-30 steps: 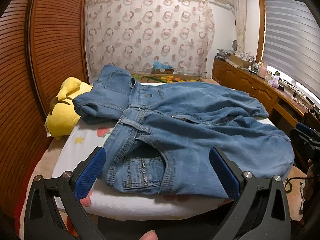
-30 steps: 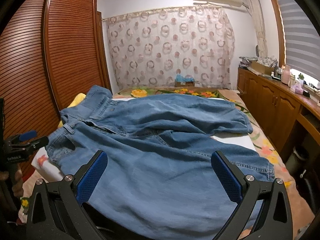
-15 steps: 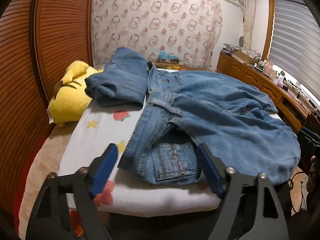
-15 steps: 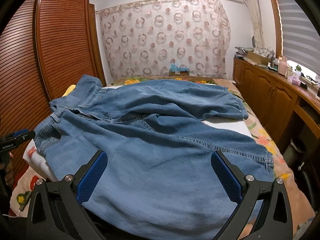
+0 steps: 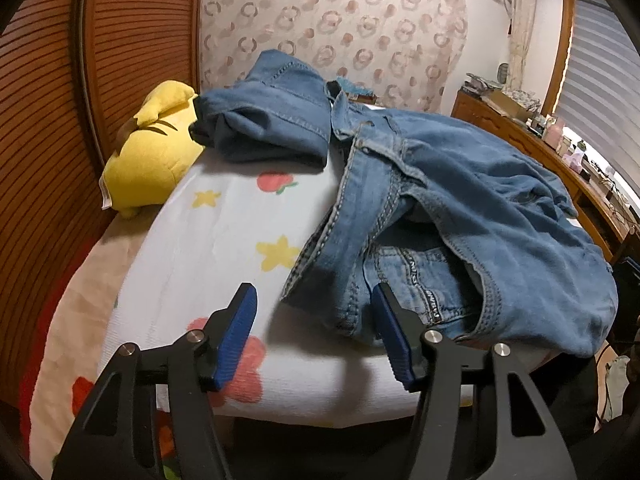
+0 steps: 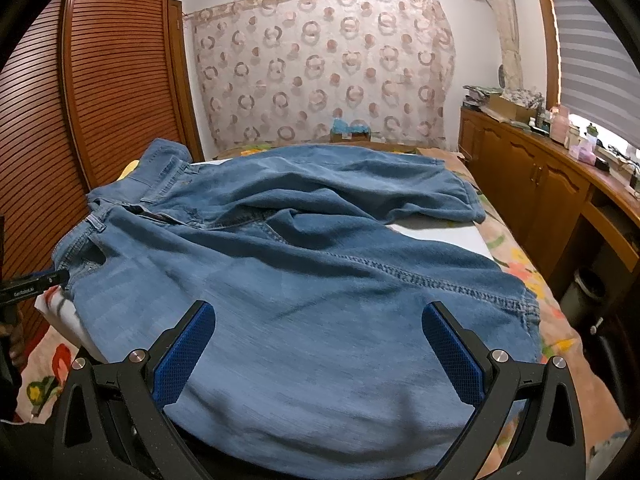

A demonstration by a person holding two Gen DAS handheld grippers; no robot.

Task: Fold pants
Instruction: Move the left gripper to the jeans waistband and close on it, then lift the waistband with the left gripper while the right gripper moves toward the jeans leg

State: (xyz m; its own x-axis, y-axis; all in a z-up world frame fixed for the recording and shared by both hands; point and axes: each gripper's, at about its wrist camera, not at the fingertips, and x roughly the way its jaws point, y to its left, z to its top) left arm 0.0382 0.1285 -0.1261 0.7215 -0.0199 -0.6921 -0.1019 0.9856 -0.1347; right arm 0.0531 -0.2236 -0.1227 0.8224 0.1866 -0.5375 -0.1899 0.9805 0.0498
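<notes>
The crumpled blue denim pants [image 5: 460, 208] lie across the bed [image 5: 208, 240], waistband corner between the half-closed, non-gripping jaws of the nearer left gripper [image 5: 312, 336]; the right gripper [image 6: 320, 344] hovers wide open.

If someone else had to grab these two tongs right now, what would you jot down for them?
Left tongs: open, jaws have just been closing, lined up on the waistband corner of the jeans; not gripping yet.
Right tongs: open wide, hovering over a leg, holding nothing.
Jeans: spread unfolded and rumpled across the bed, waist toward the yellow plush, legs toward the cabinets.
Done: no fold made.
Left: grip the waist, take a leg, fold the jeans.
</notes>
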